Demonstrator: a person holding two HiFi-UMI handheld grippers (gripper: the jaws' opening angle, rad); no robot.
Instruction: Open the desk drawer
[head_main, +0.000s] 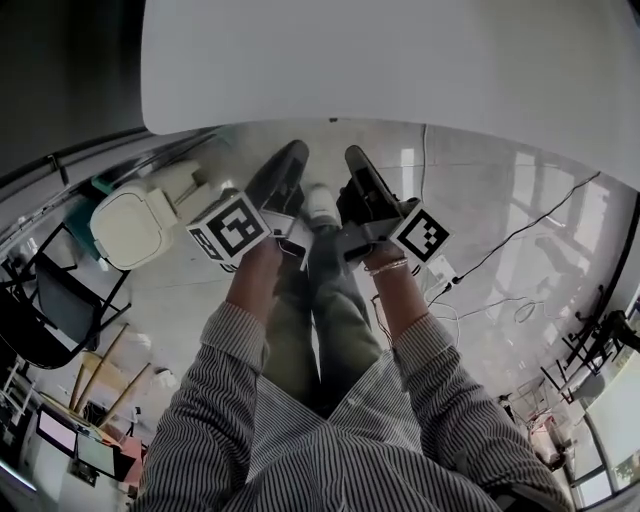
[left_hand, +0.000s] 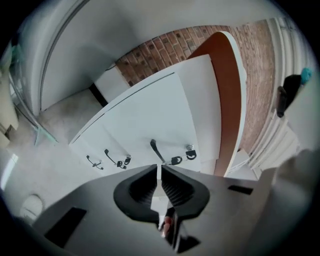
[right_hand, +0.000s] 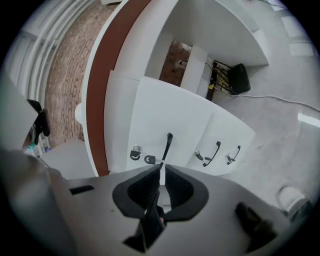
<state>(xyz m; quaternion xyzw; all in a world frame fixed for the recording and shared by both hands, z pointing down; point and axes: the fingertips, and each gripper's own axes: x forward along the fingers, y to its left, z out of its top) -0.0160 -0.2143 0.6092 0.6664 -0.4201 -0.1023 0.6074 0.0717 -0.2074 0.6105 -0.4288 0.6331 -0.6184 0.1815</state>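
A white drawer unit (left_hand: 150, 115) stands under the white desk top (head_main: 400, 60), which hides it in the head view. Its fronts carry three black handles; the nearest one (left_hand: 157, 151) lies just beyond my left gripper (left_hand: 160, 167), whose jaws are shut with nothing between them. In the right gripper view the same unit (right_hand: 170, 110) shows, and that handle (right_hand: 167, 147) runs down to the tips of my right gripper (right_hand: 163, 166), shut and empty too. In the head view both grippers, left (head_main: 297, 150) and right (head_main: 353, 153), point side by side toward the desk edge, low over the floor.
A cream chair seat (head_main: 130, 225) and a black chair (head_main: 50, 300) stand at the left. Cables (head_main: 520, 235) trail over the glossy floor at the right. A red-brown panel (left_hand: 227, 90) and a brick wall (left_hand: 165, 45) lie beside and behind the unit. Small locks (left_hand: 190, 153) sit by the handles.
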